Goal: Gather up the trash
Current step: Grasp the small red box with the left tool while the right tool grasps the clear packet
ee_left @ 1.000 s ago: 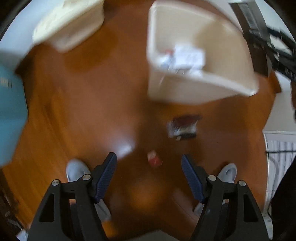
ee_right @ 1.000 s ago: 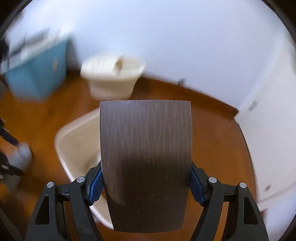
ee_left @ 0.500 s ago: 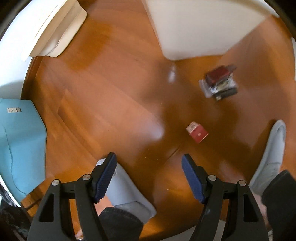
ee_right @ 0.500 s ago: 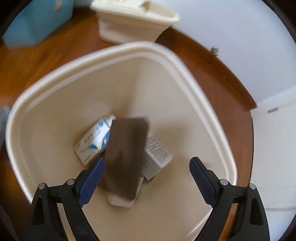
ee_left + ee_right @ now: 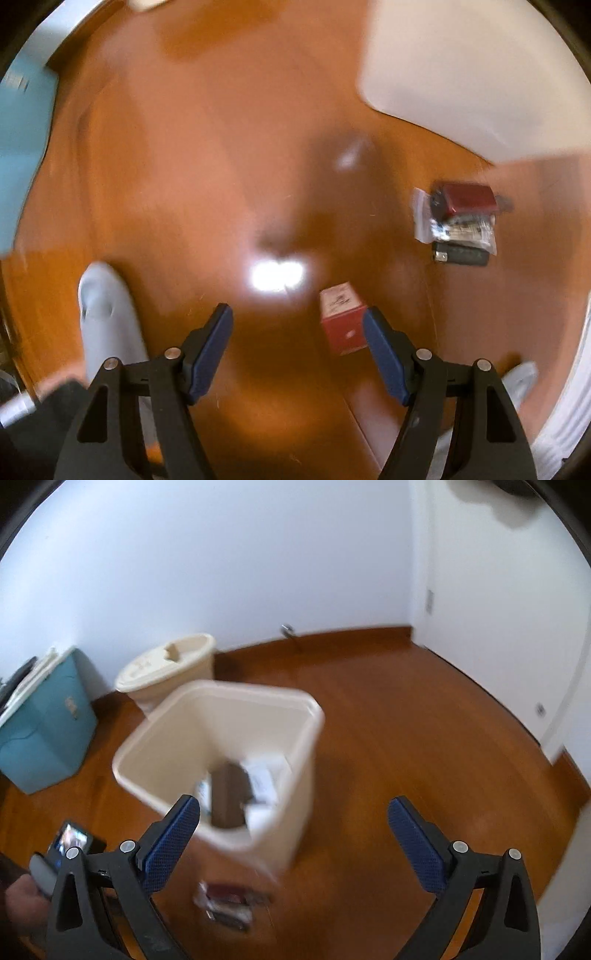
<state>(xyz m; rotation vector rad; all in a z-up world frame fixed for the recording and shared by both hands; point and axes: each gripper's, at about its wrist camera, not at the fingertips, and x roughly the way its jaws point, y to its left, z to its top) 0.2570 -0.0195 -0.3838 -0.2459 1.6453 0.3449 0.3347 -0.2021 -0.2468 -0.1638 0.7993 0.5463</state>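
The left gripper (image 5: 297, 338) points straight down at the wooden floor (image 5: 177, 155) with its jaws set fairly wide and nothing between the pads, though the small red carton (image 5: 342, 322) lies just inside its right-hand finger (image 5: 384, 350), off to one side of the gap. That is the worry: if the jaws close from this offset, the near pad may nudge the carton away or pinch only a corner, and it could skid across the glossy boards. The view is smeared with motion, so whether the fingertips are close to the floor I cannot tell. A second heap of rubbish, a dark red packet with plastic wrappers (image 5: 460, 221), sits near the cream bin (image 5: 221, 760) and well apart from the carton. The right gripper (image 5: 293, 825) hangs empty above the floor beside the bin, its jaws opening to their widest; a dark flat piece (image 5: 227, 797) rests inside the bin among white boxes.
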